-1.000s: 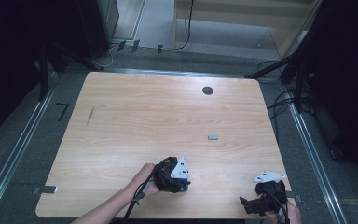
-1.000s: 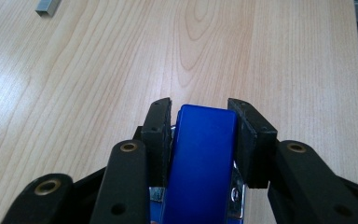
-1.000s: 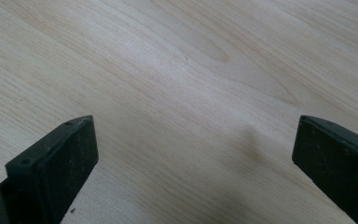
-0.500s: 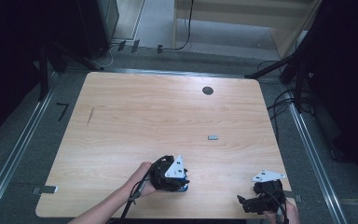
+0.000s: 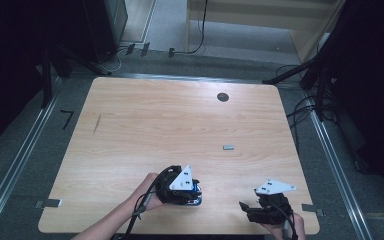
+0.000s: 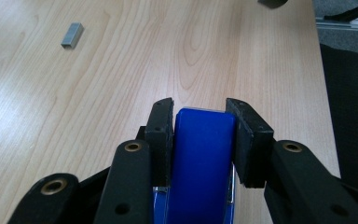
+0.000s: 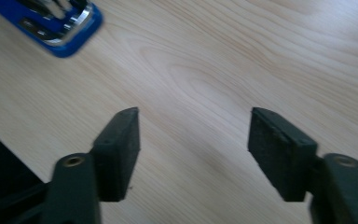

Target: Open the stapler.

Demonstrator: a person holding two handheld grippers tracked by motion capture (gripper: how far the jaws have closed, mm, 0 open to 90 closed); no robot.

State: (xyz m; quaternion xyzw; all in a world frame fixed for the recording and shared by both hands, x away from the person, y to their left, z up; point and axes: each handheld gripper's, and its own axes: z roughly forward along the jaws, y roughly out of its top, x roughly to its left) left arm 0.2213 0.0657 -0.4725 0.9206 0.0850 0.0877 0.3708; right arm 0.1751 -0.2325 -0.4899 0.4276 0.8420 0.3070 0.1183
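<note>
The left gripper point(image 5: 196, 192) is clamping a blue stapler point(image 6: 200, 158) near the table's point(image 5: 145, 125) near edge, just left of centre. Farther off, a grey staple strip point(image 5: 228, 147) is lying alone. The right gripper point(image 5: 243, 207), at the near right, has just been closing, with nothing between its jaws.

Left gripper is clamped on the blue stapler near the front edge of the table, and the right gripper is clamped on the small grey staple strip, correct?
Not quite. The right gripper holds nothing: the right gripper view shows bare table between its jaws. The staple strip lies alone mid-table.
</note>
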